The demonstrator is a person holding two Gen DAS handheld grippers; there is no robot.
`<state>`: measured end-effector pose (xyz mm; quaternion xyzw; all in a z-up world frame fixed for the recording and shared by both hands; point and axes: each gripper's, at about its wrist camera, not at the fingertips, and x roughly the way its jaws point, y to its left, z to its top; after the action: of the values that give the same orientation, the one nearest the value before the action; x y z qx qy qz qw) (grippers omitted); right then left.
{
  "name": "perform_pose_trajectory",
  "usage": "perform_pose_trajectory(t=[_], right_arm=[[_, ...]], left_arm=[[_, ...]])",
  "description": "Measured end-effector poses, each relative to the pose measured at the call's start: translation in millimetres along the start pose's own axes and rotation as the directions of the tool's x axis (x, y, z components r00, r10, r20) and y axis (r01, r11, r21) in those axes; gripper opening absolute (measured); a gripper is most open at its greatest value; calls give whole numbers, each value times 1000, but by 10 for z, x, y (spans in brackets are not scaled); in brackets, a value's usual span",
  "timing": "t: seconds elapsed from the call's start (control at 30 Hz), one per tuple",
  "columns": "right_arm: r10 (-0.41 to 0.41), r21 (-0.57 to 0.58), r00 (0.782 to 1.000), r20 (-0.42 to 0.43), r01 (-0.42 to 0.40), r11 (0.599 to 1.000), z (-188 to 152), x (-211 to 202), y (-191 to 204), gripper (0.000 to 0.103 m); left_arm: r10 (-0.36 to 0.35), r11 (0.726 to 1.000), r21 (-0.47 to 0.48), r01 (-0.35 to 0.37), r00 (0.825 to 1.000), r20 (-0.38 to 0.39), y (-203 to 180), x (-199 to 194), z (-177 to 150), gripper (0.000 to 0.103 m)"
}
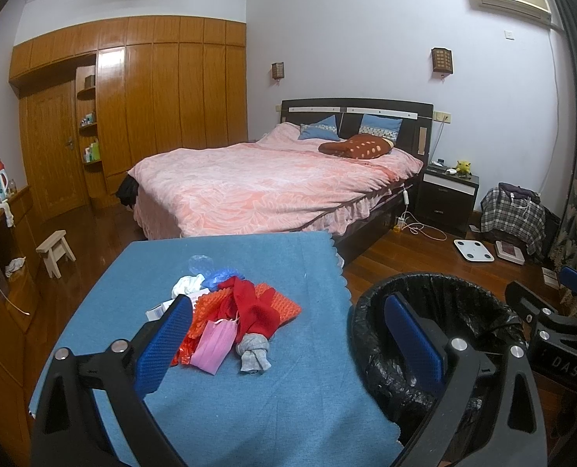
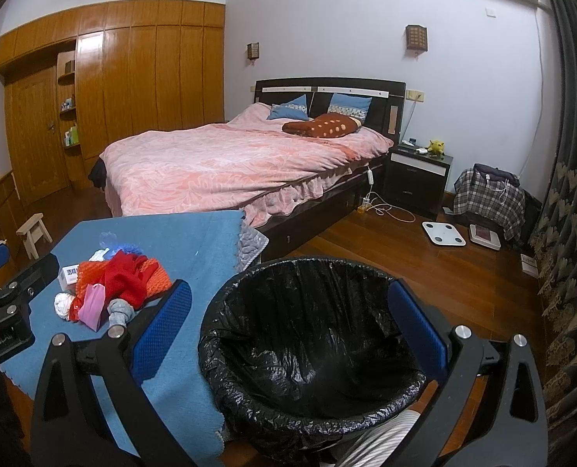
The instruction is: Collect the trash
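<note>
The small white box [image 2: 67, 274] is half buried under the orange mesh [image 2: 88, 278], its printed label too small to read. The bin's [image 1: 436, 292] bottom is lost in black liner. Shelf bottles [image 1: 92, 150] are indistinct.

Left claw [image 1: 284, 344] and right claw [image 2: 288, 330] both hang level, jaws spread wide, gripping nothing.

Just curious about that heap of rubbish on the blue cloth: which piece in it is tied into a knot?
The grey cloth at the near edge of the pile. It is twisted into a knot, beside the flat pink face mask; the red and orange pieces lie loose.
</note>
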<state>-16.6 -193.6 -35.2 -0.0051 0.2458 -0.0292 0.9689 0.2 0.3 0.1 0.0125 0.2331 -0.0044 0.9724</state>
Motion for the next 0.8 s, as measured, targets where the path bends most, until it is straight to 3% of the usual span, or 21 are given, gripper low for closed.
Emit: perform_pose_trajectory(t=[0.6, 0.8], right_arm=[[27, -19, 1000, 4, -27, 999, -26, 171, 289, 98], [90, -40, 996, 6, -89, 995, -12, 325, 489, 98]], left_arm=[[4, 1000, -4, -4, 1000, 1, 77, 45, -37, 97], [80, 997, -18, -80, 997, -13, 488, 237, -202, 97]])
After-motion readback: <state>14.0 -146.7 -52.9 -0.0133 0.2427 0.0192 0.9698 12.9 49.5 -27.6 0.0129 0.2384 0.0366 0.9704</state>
